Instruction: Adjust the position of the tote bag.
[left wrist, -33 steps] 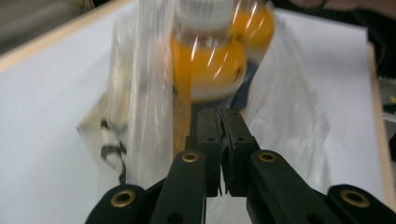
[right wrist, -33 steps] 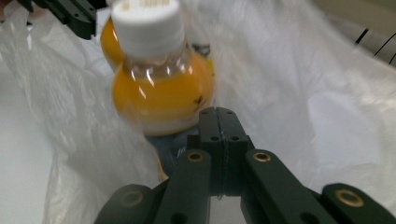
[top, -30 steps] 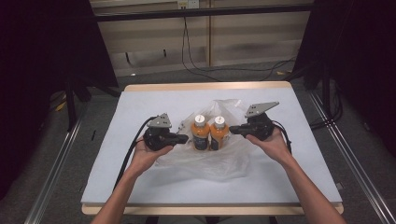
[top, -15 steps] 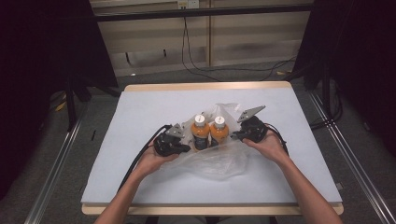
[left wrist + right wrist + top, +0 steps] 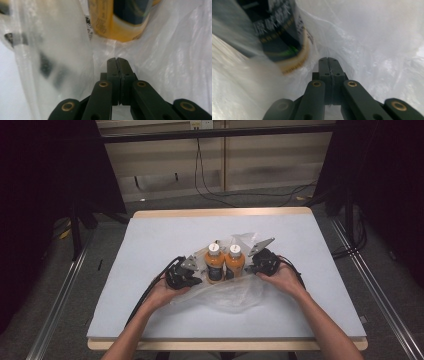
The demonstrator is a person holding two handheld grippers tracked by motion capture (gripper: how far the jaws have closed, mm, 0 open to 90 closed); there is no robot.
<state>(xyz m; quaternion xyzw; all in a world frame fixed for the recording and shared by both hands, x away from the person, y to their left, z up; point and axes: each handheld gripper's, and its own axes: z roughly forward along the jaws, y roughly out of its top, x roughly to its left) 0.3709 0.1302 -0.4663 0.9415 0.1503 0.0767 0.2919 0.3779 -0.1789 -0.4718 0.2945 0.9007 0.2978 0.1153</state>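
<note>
Left gripper [image 5: 196, 279]: low on the desk [image 5: 150, 240] at the left side of the clear plastic bag [image 5: 235, 292], its jaws pressed together; whether film is pinched between them cannot be told.
Left bottle [image 5: 214, 262]: orange, white-capped, upright inside the bag, just right of the left gripper; in the left gripper view its yellow base [image 5: 117, 22] stands directly ahead of the jaws, behind film.
Right bottle [image 5: 234, 261]: upright, touching its twin.
Right gripper [image 5: 248, 268]: at the bag's right side, jaws together; film at the tips cannot be judged. In the right gripper view a dark-labelled bottle [image 5: 284, 37] stands close ahead, left of the jaws.
Obstruction: crumpled bag walls [image 5: 175, 50] crowd both grippers, and the bottles stand between them.
Edges: the bag sits mid-desk, nearer the person's edge, well clear of the wooden rim [image 5: 220, 212].
Open room: bare white surface left, right and beyond the bag.
Surroundings: cables [image 5: 210, 180] trail on the floor past the far edge.
</note>
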